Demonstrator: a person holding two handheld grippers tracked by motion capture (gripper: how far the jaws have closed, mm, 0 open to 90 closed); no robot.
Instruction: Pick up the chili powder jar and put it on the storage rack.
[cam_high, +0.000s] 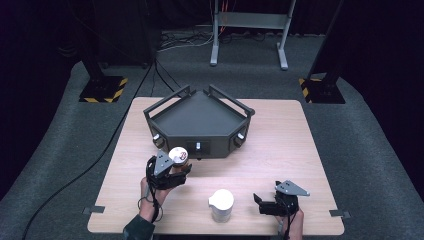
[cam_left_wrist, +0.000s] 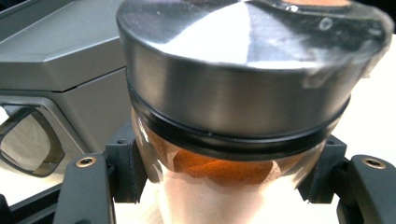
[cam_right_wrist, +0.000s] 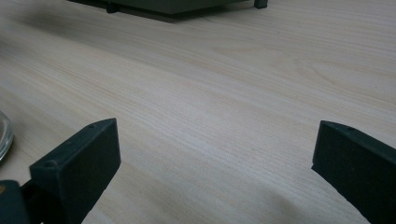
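A white lidded jar (cam_high: 221, 204) stands near the counter's (cam_high: 280, 145) front edge. The left hand-held gripper (cam_high: 176, 170) clamps a steel-lidded glass jar (cam_left_wrist: 243, 107), perhaps holding orange powder. The right hand-held gripper (cam_high: 259, 203) gapes empty.

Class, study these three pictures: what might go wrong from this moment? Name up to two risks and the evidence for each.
The left gripper clamps a smooth glass jar of orange powder just below its metal lid; it might slip. The jar sits close to the grey tray, so swinging it could knock the tray's front.
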